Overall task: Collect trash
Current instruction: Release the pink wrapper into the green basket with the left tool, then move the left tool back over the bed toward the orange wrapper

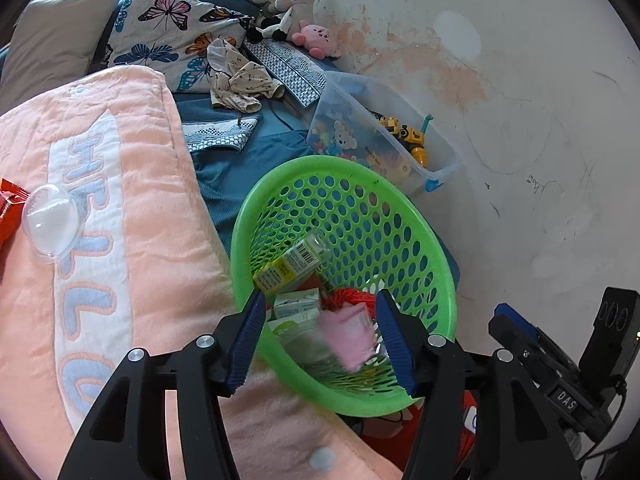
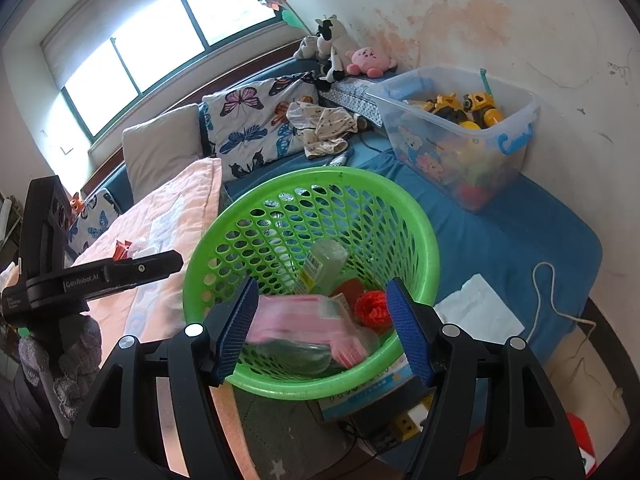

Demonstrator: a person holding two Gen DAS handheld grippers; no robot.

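A green perforated basket (image 1: 424,236) (image 2: 412,220) stands on the blue bed. Inside lie a clear bottle with a yellow label (image 1: 296,260) (image 2: 322,264), small cartons (image 1: 298,304), a red mesh ball (image 1: 352,298) (image 2: 374,306) and a blurred pink packet (image 1: 350,336) (image 2: 296,318). My left gripper (image 1: 320,344) is open over the basket's near rim. My right gripper (image 2: 324,330) is open over the basket too; the pink packet lies loose between its fingers. On the pink blanket (image 1: 152,240), a clear plastic dome lid (image 1: 50,222) and a red wrapper (image 1: 10,210) lie at far left.
A clear bin of toys (image 1: 384,136) (image 2: 460,132) stands by the stained wall. Butterfly pillows (image 1: 172,36), crumpled clothes (image 1: 240,80) and plush toys (image 1: 288,8) lie at the bed's head. A white tissue (image 2: 478,304) and a cord (image 2: 538,292) lie on the blue sheet.
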